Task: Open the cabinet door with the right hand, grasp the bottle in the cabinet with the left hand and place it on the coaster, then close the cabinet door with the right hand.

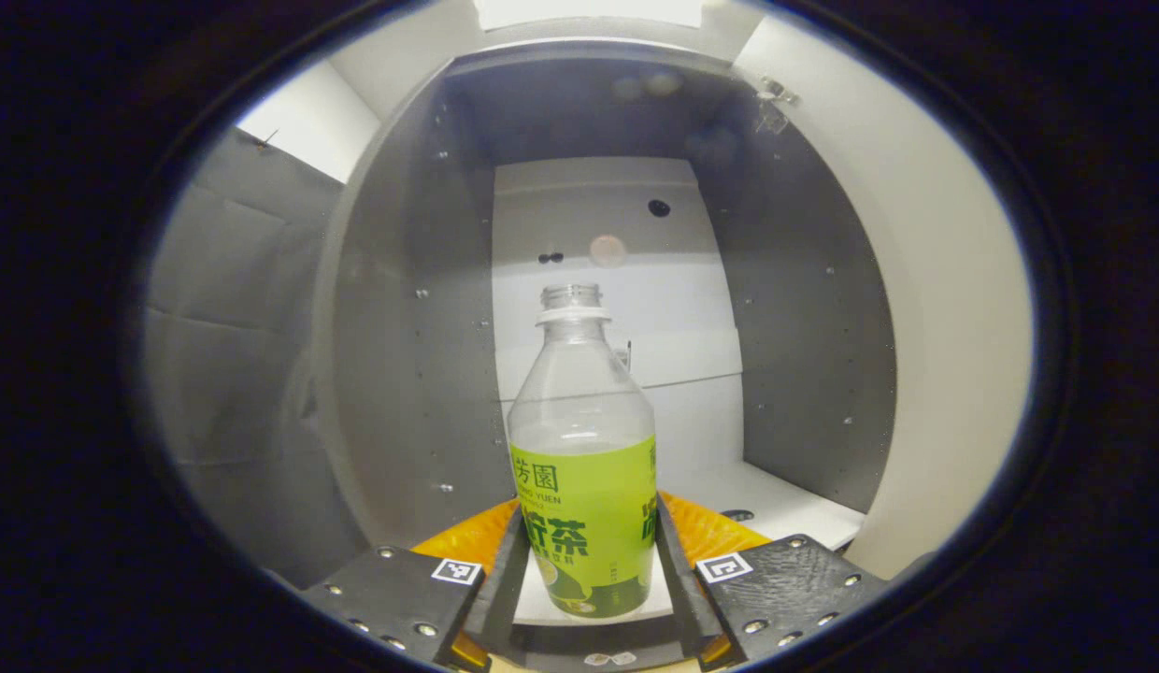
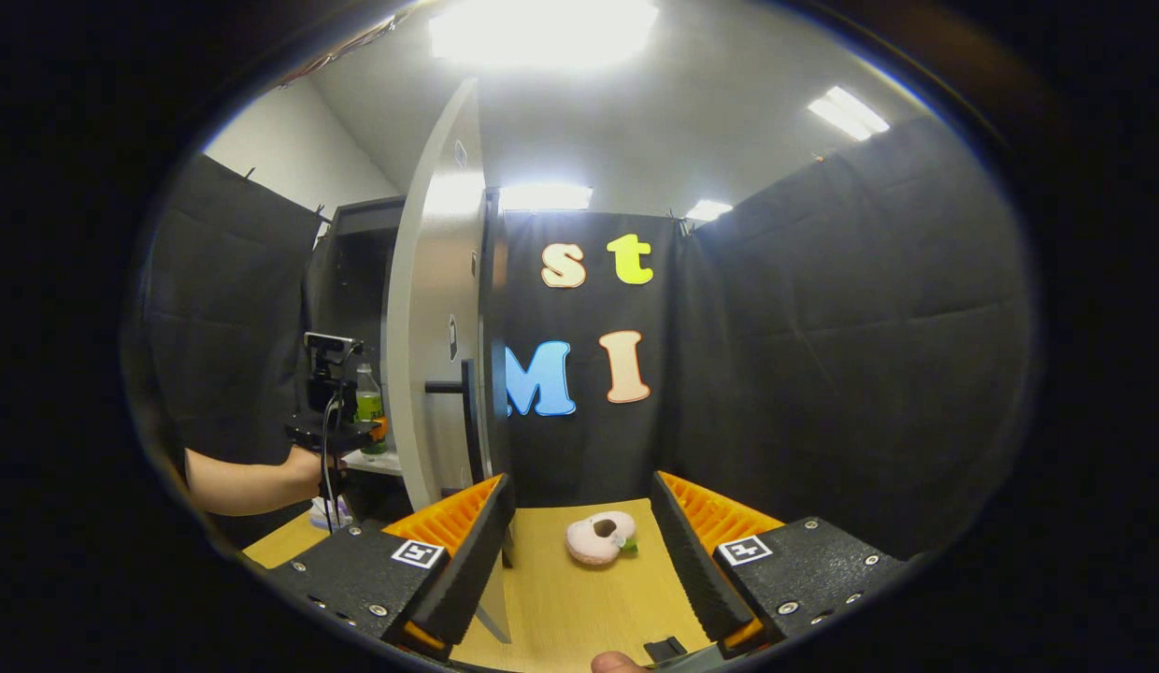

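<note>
A clear, uncapped bottle [image 1: 584, 449] with a green label stands on the white shelf [image 1: 776, 495] inside the grey cabinet. My left gripper [image 1: 587, 523] is shut on it, one finger pressing each side of the label. In the right gripper view the white cabinet door [image 2: 439, 327] stands open, seen almost edge-on, with its dark handle [image 2: 449, 386] facing me. My right gripper [image 2: 579, 486] is open beside the door's lower edge, holding nothing. Past the door, the left gripper [image 2: 332, 430], held by a hand [image 2: 304, 463], sits at the bottle [image 2: 369, 407]. A pale flat thing [image 2: 329, 512], perhaps the coaster, lies below that hand.
A pink doughnut-like toy [image 2: 600, 537] lies on the wooden table [image 2: 561, 608] ahead of my right gripper. The cabinet's grey side walls [image 1: 402, 355] close in on both sides of the bottle. Black cloth walls surround the booth.
</note>
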A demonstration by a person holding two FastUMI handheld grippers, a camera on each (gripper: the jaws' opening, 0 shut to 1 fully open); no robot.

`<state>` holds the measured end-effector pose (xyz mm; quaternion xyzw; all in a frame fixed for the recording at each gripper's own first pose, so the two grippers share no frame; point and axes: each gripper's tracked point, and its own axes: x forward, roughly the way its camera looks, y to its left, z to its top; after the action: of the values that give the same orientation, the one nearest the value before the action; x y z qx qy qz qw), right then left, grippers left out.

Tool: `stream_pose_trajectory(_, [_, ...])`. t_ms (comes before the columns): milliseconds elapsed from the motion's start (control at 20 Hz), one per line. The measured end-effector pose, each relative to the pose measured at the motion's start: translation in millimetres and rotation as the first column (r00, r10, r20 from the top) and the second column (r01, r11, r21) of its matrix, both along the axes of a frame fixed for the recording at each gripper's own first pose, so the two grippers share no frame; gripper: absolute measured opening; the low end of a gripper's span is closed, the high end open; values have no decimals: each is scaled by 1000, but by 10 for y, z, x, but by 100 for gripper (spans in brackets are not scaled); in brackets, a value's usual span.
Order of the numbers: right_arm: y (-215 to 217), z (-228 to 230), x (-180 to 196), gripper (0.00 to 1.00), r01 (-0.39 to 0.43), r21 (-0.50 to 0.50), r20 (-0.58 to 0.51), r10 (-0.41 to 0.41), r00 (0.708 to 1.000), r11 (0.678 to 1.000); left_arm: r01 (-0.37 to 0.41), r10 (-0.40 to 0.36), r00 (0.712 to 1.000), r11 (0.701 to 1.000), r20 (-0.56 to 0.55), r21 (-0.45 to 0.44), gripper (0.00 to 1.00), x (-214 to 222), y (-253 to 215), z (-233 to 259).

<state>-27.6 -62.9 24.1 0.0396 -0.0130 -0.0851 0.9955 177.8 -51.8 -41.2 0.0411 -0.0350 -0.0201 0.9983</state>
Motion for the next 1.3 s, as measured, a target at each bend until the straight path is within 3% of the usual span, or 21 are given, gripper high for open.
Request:
stream_pose_trajectory(400, [-107,-179,208,91,-123,58,0,123,992,991,-15,12,993,1000,116,27,75,-1319,104,445])
stream_pose_trajectory(500, [-151,-198,344,90,-125,60,18,124,992,990,-39,32,991,998,131,50,75,-1645,148,437])
stream_pose_trajectory(550, [-135,-249,427,90,-142,61,15,141,990,988,-56,47,989,997,139,60,68,-1834,188,421])
stream_pose_trajectory(600, [-72,-368,489,90,-169,72,-10,170,985,983,-76,65,986,995,155,67,68,-2000,219,382])
stream_pose_trajectory(800, [-63,-573,663,91,-194,36,-49,196,979,980,-110,96,986,989,138,99,68,-2341,277,126])
stream_pose_trajectory(1050, [-126,-990,931,91,-131,-17,-88,129,988,991,-152,136,983,979,120,139,72,-2639,411,-465])
stream_pose_trajectory(1250, [-81,-1544,1003,91,-121,8,-205,121,971,993,-193,179,978,972,109,136,68,-2785,525,-911])
stream_pose_trajectory(1300, [-80,-1637,1004,91,-112,5,-226,111,968,994,-204,187,975,969,120,142,61,-2820,542,-1026])
